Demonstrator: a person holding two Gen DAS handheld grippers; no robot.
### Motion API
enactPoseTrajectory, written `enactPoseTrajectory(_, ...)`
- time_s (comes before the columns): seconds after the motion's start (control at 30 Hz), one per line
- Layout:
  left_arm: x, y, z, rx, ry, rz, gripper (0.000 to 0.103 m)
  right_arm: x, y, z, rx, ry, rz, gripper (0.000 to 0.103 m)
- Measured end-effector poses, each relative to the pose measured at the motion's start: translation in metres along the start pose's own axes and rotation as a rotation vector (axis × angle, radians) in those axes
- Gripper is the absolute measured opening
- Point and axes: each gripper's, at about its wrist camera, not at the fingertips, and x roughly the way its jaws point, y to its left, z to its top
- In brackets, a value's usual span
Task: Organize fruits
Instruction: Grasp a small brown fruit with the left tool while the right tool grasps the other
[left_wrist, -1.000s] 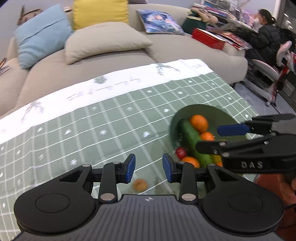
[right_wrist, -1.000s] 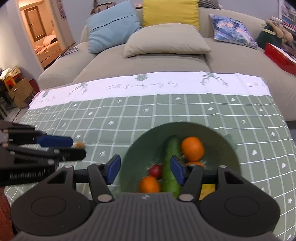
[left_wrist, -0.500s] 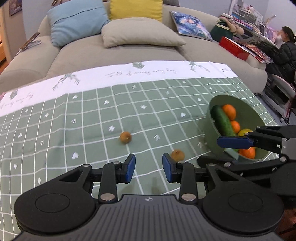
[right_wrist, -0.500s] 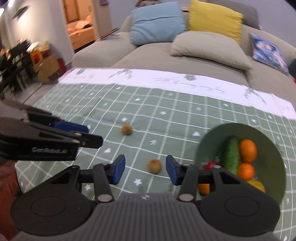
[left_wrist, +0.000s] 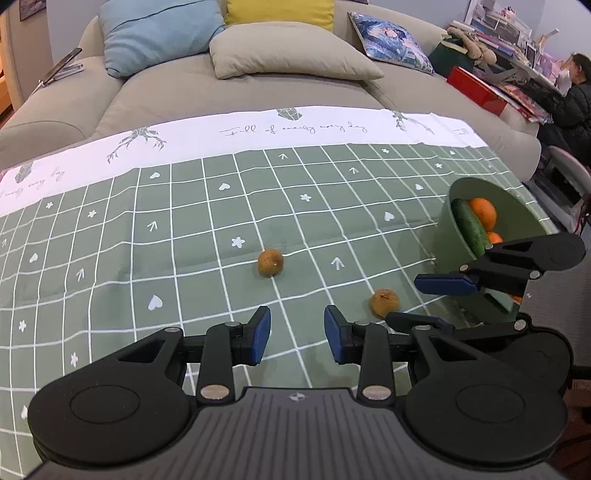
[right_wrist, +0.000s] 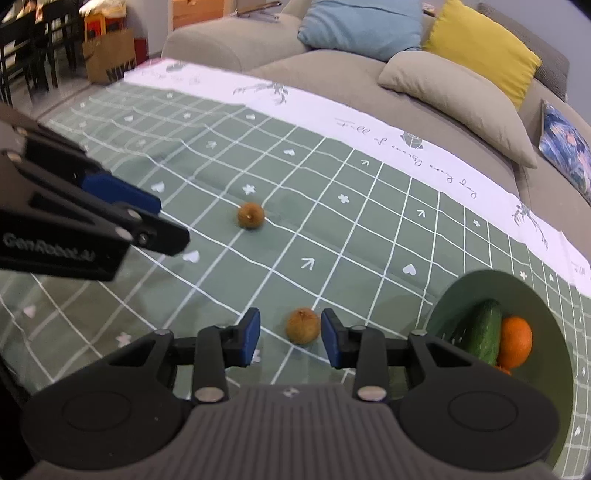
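Two small brown fruits lie on the green checked tablecloth. The far fruit (left_wrist: 270, 263) (right_wrist: 250, 215) lies ahead of my open, empty left gripper (left_wrist: 297, 334). The near fruit (left_wrist: 385, 302) (right_wrist: 303, 325) sits between the blue pads of my open right gripper (right_wrist: 290, 338), untouched. A green bowl (left_wrist: 517, 206) (right_wrist: 461, 295) at the right holds a cucumber (right_wrist: 482, 330), oranges (right_wrist: 515, 341) and other fruit. The right gripper also shows in the left wrist view (left_wrist: 421, 301); the left gripper shows in the right wrist view (right_wrist: 162, 221).
A beige sofa (left_wrist: 258, 85) with blue, yellow, beige and patterned cushions runs along the table's far edge. A person (left_wrist: 576, 96) sits at a desk at the far right. A red box (left_wrist: 476, 90) lies on the sofa's right end.
Both grippers swung left, away from the bowl. The right gripper came down around the near brown fruit. The left gripper now faces the far brown fruit.
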Motion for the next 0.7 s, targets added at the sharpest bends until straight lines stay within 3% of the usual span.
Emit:
enactPoseTrajectory(0.33, 0.026, 0.007, 0.003, 0.037, 0.026, -0.017, 0.04, 0.031, 0.009, 0.003, -0.154, 0.063, -0.031, 0.027)
enactPoseTrajectory(0.53, 0.041, 0.012, 0.006, 0.042, 0.031, -0.015, 0.04, 0.039, 0.008, 0.002, -0.178, 0.078, -0.052, 0.018)
enactPoseTrajectory(0.7, 0.056, 0.016, 0.017, 0.054, 0.011, 0.016, 0.04, 0.04, -0.003, 0.011, -0.125, 0.063, -0.036, 0.018)
